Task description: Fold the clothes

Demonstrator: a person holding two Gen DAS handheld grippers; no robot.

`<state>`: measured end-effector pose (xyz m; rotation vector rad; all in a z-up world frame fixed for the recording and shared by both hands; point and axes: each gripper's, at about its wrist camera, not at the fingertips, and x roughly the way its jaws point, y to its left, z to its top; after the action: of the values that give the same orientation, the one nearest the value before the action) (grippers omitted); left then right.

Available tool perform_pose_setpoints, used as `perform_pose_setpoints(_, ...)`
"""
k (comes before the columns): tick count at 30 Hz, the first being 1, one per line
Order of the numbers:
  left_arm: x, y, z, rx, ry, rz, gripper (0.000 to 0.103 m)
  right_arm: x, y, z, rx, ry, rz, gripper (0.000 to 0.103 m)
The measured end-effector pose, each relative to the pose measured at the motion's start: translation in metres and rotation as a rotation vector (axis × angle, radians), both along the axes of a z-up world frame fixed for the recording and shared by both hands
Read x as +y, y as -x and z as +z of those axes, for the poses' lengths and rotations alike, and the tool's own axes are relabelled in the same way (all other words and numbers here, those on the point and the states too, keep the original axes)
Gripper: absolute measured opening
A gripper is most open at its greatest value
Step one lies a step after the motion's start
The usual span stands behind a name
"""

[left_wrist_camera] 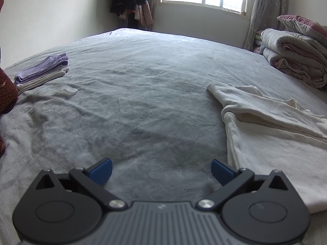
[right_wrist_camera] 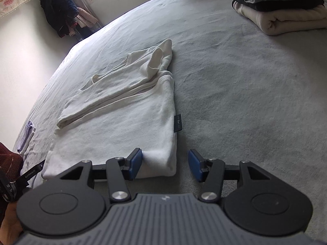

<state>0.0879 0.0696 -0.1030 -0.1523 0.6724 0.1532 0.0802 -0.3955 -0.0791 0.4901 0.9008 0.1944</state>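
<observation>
A white long-sleeved shirt lies partly folded on the grey bed sheet, its sleeves laid across the body and a small dark label at its right edge. My right gripper stands open low over the shirt's near right corner. That corner lies between the blue pads: the left pad is against the cloth and the right pad is apart from it. In the left wrist view the same shirt lies to the right. My left gripper is open wide over bare sheet, holding nothing.
A folded purple and white stack and a small crumpled white piece lie at the left. Folded quilts sit far right. A pile of folded grey, black and beige clothes lies beyond the shirt. A dark red sleeve shows at the left edge.
</observation>
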Motion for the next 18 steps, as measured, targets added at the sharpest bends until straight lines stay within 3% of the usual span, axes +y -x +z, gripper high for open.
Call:
perform_pose_setpoints(7, 0.009, 0.002, 0.031, 0.048, 0.286, -0.169, 0.103, -0.028, -0.001, -0.003, 0.076, -0.188, -0.061, 0.055)
perform_pose_setpoints(10, 0.006, -0.003, 0.030, 0.104, 0.355, -0.248, 0.103, -0.038, 0.000, -0.009, 0.132, -0.299, -0.088, 0.055)
perform_pose_setpoints(12, 0.005, -0.006, 0.025, 0.139, 0.410, -0.258, 0.102, -0.041, 0.001, -0.011, 0.163, -0.352, -0.087, 0.054)
perform_pose_setpoints(18, 0.013, -0.017, 0.003, 0.206, 0.572, -0.185, 0.096, -0.044, 0.002, -0.013, 0.179, -0.380, -0.094, 0.052)
